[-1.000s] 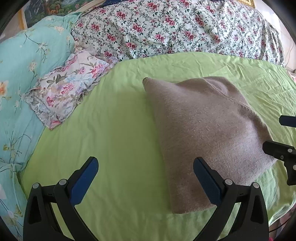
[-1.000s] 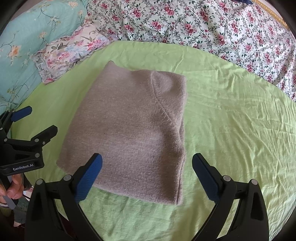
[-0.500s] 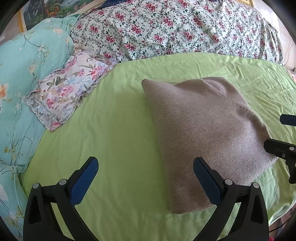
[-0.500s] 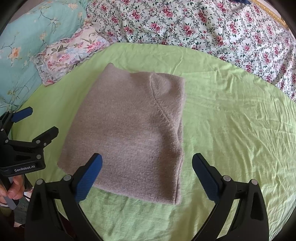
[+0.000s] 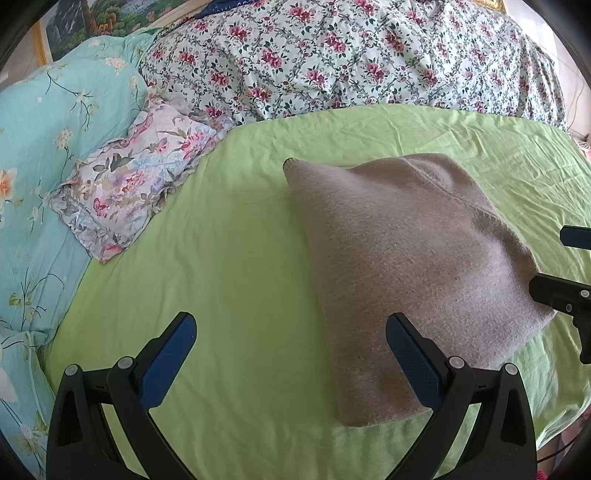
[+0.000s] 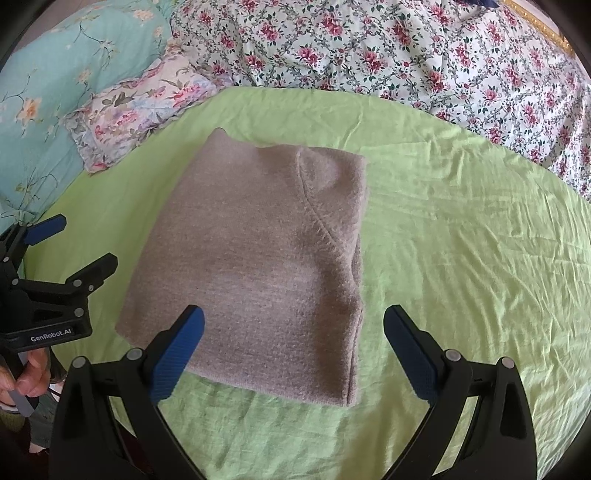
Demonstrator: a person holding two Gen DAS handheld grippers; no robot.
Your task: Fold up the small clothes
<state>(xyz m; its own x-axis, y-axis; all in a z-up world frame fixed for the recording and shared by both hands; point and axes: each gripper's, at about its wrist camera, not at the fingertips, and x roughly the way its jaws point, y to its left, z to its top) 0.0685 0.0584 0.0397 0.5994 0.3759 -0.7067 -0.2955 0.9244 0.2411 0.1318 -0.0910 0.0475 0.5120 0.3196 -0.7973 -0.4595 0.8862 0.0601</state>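
1. I am in a home bedroom, working over a bed [image 5: 240, 258] with a wrinkled green sheet.
2. A floral quilt [image 5: 351, 55] lies bunched along its far side.
3. A teal pillow [image 5: 48, 129] and a small floral pillow [image 5: 136, 184] lie beside it.
4. A framed landscape picture [image 5: 92, 26] hangs behind.

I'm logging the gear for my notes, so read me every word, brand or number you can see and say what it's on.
"GenRobot.AI": white lettering on the black body of the left tool, seen in the right wrist view.
No other text is visible, none on the folded sweater, the bedding or the right tool.
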